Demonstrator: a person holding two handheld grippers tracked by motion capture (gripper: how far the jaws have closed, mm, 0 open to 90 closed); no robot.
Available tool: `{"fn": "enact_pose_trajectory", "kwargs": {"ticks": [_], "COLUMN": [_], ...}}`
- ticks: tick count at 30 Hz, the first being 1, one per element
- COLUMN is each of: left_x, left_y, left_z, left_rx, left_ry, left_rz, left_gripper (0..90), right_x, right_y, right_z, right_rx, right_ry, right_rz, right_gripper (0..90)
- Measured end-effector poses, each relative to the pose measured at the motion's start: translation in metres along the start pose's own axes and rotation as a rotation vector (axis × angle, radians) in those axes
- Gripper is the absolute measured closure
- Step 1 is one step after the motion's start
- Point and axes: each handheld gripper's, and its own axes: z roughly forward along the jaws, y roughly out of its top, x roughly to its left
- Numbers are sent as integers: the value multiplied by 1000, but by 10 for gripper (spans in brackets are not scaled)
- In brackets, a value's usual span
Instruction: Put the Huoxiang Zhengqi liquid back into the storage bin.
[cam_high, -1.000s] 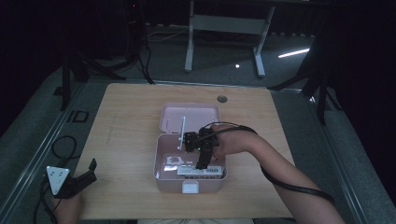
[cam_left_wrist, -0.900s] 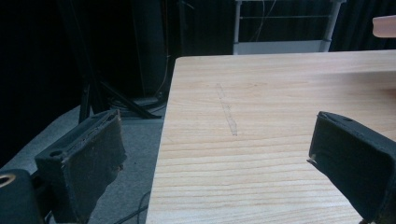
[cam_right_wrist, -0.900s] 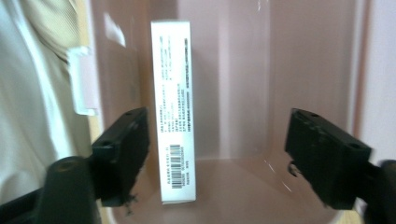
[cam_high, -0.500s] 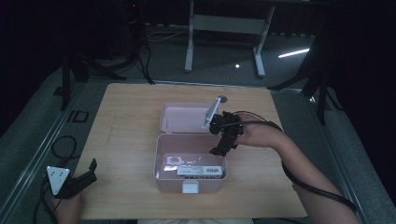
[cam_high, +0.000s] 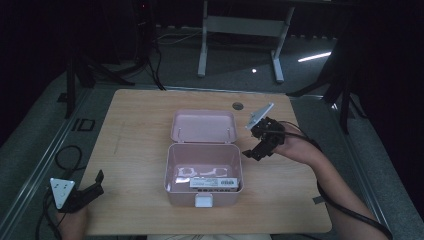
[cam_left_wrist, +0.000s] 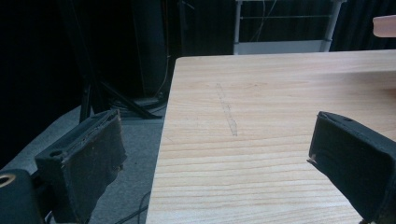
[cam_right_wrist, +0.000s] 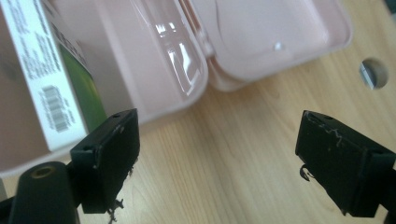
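1. Table (cam_high: 150, 125): wooden, carrying one pink box (cam_high: 172, 170) at its centre, lid laid fully back.
2. Box contents: a white-and-green carton (cam_right_wrist: 56, 88) lies inside; packing appears done, closing the lid remains.
3. Right gripper (cam_high: 256, 151): just beside the box's right wall, jaws just opened, spread and empty.
4. Left gripper (cam_high: 86, 192): at the table's near-left edge, jaws spread, idle.

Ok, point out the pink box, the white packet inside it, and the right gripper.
pink box (cam_high: 172, 172): high view, left wall of its base.
white packet (cam_high: 212, 183): high view, middle of its label.
right gripper (cam_high: 256, 150): high view, between its open jaws.
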Motion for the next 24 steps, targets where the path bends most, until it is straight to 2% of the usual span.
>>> {"fn": "enact_pose_trajectory", "kwargs": {"ticks": [2,4,7,15,24], "left_x": [0,0,0,0,0], "left_y": [0,0,0,0,0], "left_z": [0,0,0,0,0], "left_rx": [-2,-2,0,-1,-1], "left_ry": [0,1,0,0,0], "left_rz": [0,1,5,2,3], "left_gripper": [37,37,37,37,37], "right_x": [-2,-8,-15,-25,-27], "right_y": [-10,-21,-37,-76,-117], "right_z": [5,10,18,44,70], "right_rx": [-19,-51,-93,-187,-307], "right_ry": [-4,14,4,-85,-186], "right_rz": [7,43,95,227,353], "right_gripper": [135,135,134,132,126]}}
